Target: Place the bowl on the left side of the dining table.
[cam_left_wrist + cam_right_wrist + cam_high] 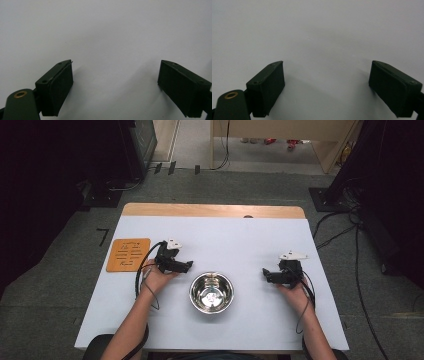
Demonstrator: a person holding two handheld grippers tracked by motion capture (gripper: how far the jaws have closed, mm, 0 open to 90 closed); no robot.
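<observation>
Sitting low-centre of the frame is a steel bowl, with the left gripper and right gripper flanking it, both jaws spread wide, nothing held.

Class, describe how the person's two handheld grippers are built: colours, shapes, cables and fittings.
Both the left gripper and right gripper are black, each topped by a pale grey three-cornered plate and trailing a thin black cable. Their fingers are blocky, dark slabs; a brass-ringed hole sits beside one.
</observation>
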